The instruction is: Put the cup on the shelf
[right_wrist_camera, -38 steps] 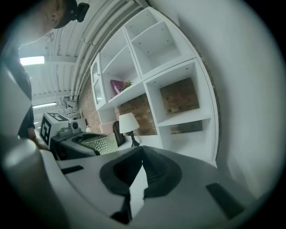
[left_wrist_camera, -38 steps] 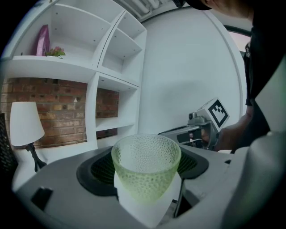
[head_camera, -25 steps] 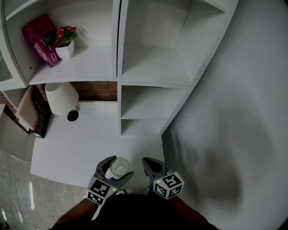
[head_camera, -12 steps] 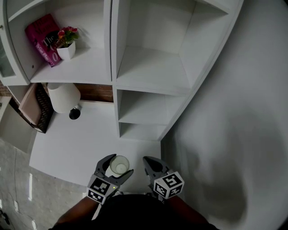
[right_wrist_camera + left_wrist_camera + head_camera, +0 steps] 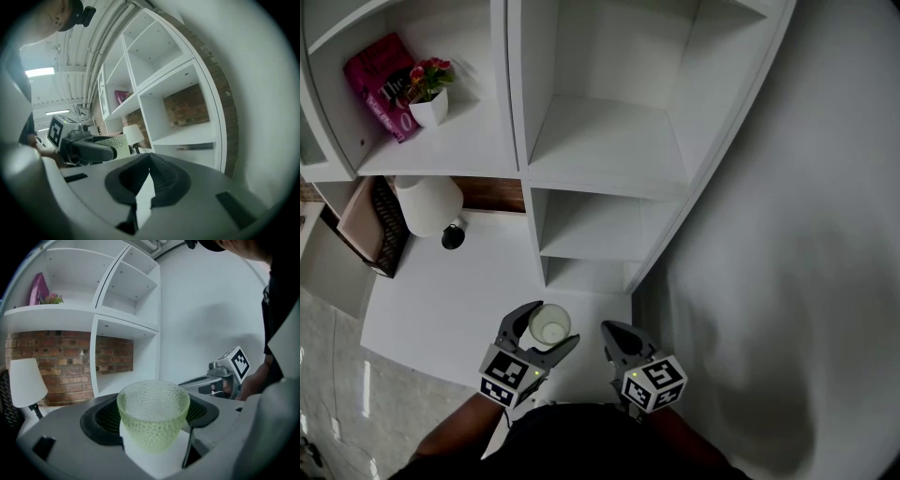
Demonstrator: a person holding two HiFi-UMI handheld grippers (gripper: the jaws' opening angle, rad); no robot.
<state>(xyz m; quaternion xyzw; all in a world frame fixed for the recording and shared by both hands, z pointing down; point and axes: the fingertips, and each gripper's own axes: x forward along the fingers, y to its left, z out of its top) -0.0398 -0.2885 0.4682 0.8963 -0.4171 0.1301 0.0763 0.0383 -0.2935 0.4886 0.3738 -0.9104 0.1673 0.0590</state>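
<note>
We held the cup [image 5: 549, 324] upright in the left tongs [image 5: 542, 334], whose jaws pinched its pebbled, pale green sides. It hung over the near part of the desk [image 5: 459, 300]. The right tongs [image 5: 616, 336] hung just to their right, jaws pressed together with nothing between them. The shelf [image 5: 600, 141] stood ahead of both tongs, well apart from the cup. A lamp [image 5: 427, 202] sat ahead and to the left of the left tongs, with a plant [image 5: 427, 98] and a pink pack [image 5: 377, 80] farther ahead on the shelf
</note>
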